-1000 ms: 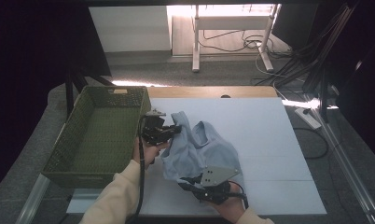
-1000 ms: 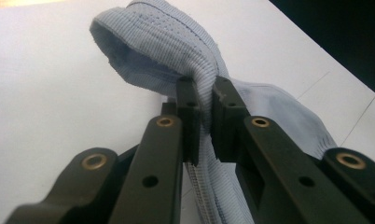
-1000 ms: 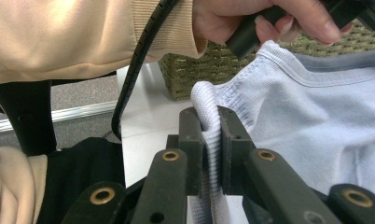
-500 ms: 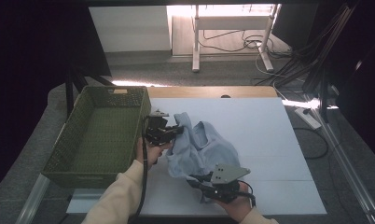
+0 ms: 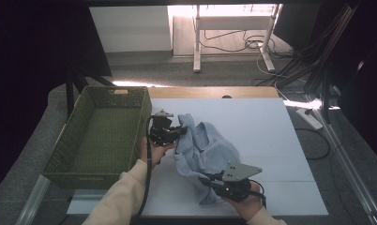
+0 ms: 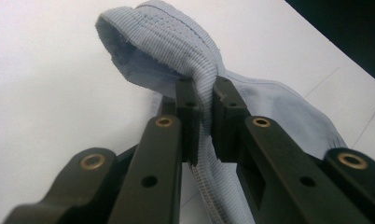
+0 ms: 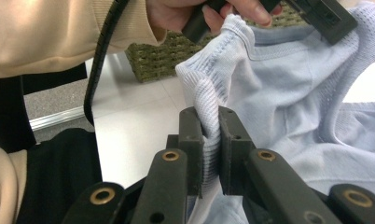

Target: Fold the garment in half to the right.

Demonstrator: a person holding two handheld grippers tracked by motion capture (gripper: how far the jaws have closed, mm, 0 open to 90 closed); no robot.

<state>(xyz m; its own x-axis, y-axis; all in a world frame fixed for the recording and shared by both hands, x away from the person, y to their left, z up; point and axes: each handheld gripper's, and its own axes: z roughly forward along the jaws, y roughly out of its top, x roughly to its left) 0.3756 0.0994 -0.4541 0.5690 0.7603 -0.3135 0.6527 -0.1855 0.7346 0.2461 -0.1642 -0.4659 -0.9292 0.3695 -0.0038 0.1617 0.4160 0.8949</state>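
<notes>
A pale blue ribbed garment (image 5: 203,150) is lying bunched on the white table top (image 5: 271,136), just right of the green woven basket (image 5: 100,136); its long axis is running diagonally, from the far-left end near the basket's corner down toward the near-right, where a tail of cloth is drooping toward the table's near edge. The left gripper (image 5: 177,132) is pinching the garment's far-left ribbed edge, jaws nearly closed with a fold of the hem (image 6: 202,100) squeezed between the pads and a loop of hem standing up past them. The right gripper (image 5: 210,180) is clamping the near end likewise, jaws almost together on a ribbed fold (image 7: 211,126). Both ends are being held slightly off the surface, the middle sagging onto the table. The basket is sitting close on the left, touching nothing. Beyond the table, a white stand's legs (image 5: 196,42) and loose cables (image 5: 290,61) are lying on the floor.
</notes>
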